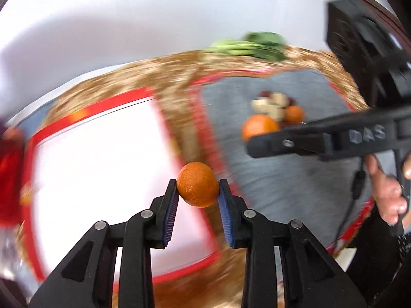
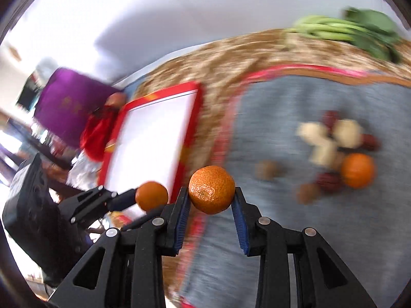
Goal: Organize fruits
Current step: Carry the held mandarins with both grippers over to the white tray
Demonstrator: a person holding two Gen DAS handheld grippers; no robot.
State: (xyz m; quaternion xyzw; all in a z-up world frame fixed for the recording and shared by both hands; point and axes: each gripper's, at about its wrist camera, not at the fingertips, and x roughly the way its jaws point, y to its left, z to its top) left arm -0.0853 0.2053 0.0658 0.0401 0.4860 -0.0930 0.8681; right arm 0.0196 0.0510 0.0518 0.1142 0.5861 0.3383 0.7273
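Each claw (left [image 1: 197, 192], right [image 2: 212, 201]) clamps a tangerine [image 1: 197, 184].

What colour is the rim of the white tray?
Red. The tray's rim shows best in the right wrist view, where it frames the white surface.

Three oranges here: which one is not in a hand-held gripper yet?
The orange lying on the grey mat beside the pale chunks and dark red fruits; the other two are each clamped between pads.

Bright daylight; my feeds smear with motion blur, white tray [image 1: 102, 159] glares blown-out, fisheye edges bend, corners black.
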